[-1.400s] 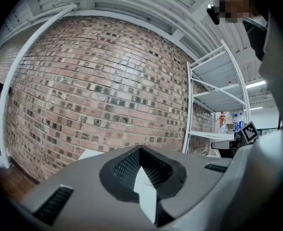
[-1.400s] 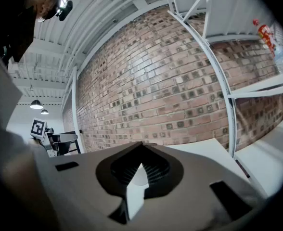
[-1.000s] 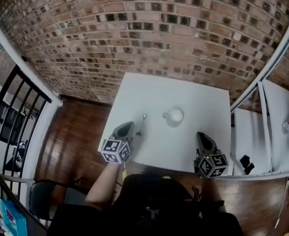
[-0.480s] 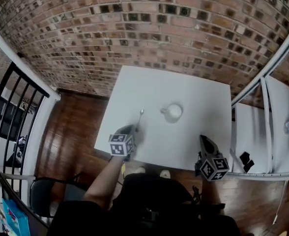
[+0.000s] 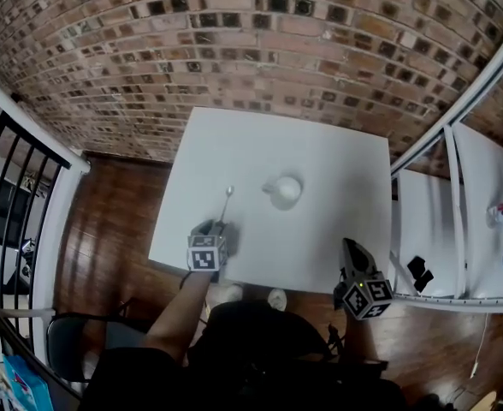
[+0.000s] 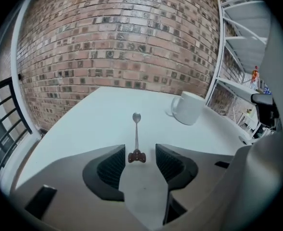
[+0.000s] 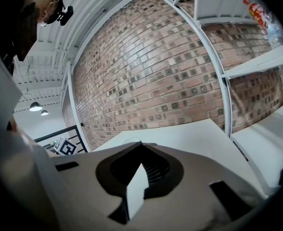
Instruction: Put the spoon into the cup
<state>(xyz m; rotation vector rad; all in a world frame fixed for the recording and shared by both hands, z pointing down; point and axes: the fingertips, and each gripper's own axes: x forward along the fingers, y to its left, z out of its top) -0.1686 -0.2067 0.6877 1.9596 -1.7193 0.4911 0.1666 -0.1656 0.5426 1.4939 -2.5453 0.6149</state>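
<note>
Overhead, a brick wall [image 5: 234, 41] bounds the far side of the scene, with its base meeting the far edge of the white table [image 5: 337, 152]. Wood floor [image 5: 115, 221] lies open to the left of the table. A black railing [image 5: 12, 187] stands further left. A white shelf rack [image 5: 482, 221] stands just beside the table's right edge.

Bare tabletop extends far and right of the cup, out to both edges.

- Left gripper [image 6: 136, 153]: positioned over the near-left part of the table, close to the near edge. Its jaws have just been opening and now stand wide apart. The brown handle end of the spoon lies between the jaw tips, and neither pad presses on it.
- Right gripper [image 7: 141, 146]: positioned at the near edge toward the right corner, well apart from the cup. Its jaw tips meet, with nothing between them.
- White cup [image 5: 284, 191]: upright at mid-table, handle turned left.
- Spoon [image 6: 136, 134]: flat on the table, left of the cup and apart from it, with its bowl toward the far side.
</note>
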